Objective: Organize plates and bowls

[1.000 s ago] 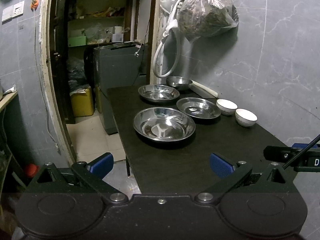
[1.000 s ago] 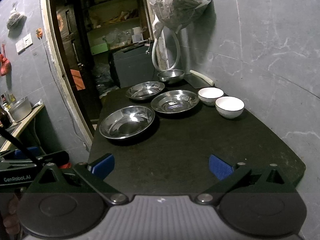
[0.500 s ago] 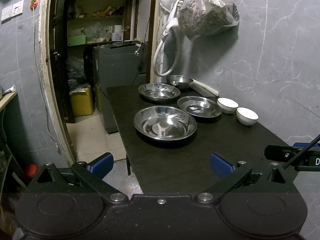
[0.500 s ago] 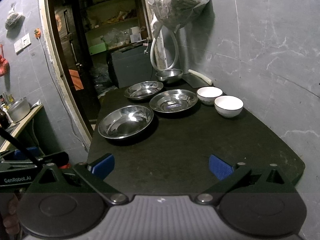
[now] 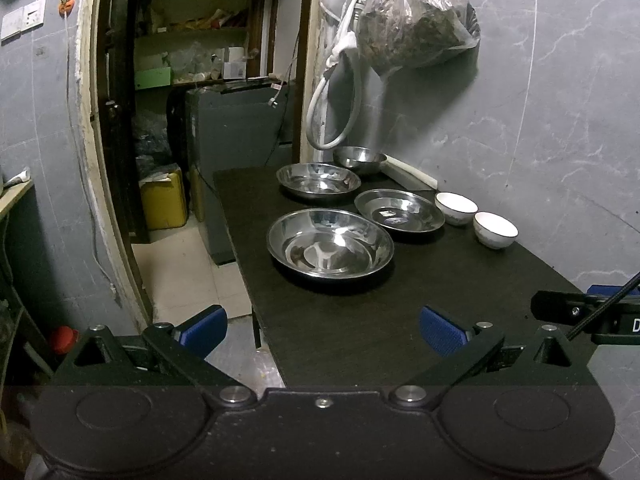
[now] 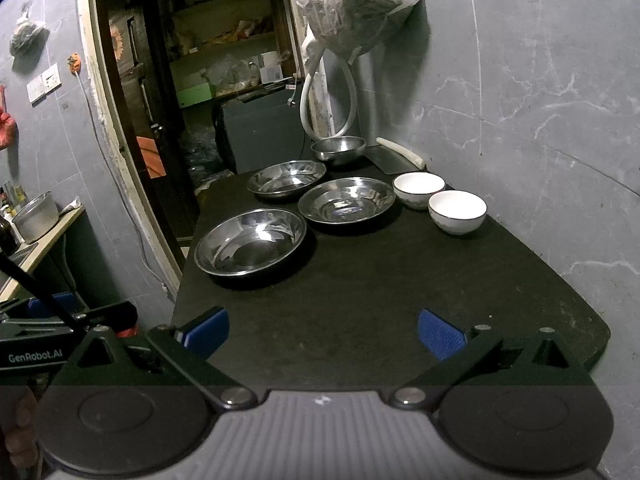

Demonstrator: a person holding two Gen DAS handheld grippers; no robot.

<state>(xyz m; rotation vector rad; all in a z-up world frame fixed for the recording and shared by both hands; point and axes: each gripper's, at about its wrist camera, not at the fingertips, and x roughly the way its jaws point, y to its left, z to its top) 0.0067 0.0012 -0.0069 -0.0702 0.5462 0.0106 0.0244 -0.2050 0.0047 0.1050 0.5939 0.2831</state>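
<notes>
The dark desk (image 6: 360, 280) carries all the dishes, spread singly over its far half; nothing is stacked yet, so by the look of it the organizing has not begun and every piece is left for you to gather.

Largest dish: the nearest steel plate (image 6: 251, 241), wide, shallow and mirror-bright, close to the desk's left edge. Beyond it and to the right lies a second steel plate (image 6: 347, 200), with a third steel plate (image 6: 287, 176) just beside it on the far left. All three are upright and empty; their rims appear close but apart. They look alike in form, so nesting them is a likely aim.

Next in size: a small steel bowl (image 6: 338, 148), deeper-walled, at the far end near the wall.

Smallest: two white ceramic bowls, the nearer white bowl (image 6: 457, 207) and the farther white bowl (image 6: 419, 189), side by side along the right edge, rims almost touching, both empty, each with a thin dark rim line.

Your left hand-held gripper (image 5: 322, 332) hangs over the near left corner of the desk, jaws spread wide with nothing between the blue pads. Your right hand-held gripper (image 6: 324, 334) hovers above the near edge, likewise spread wide and empty.
</notes>
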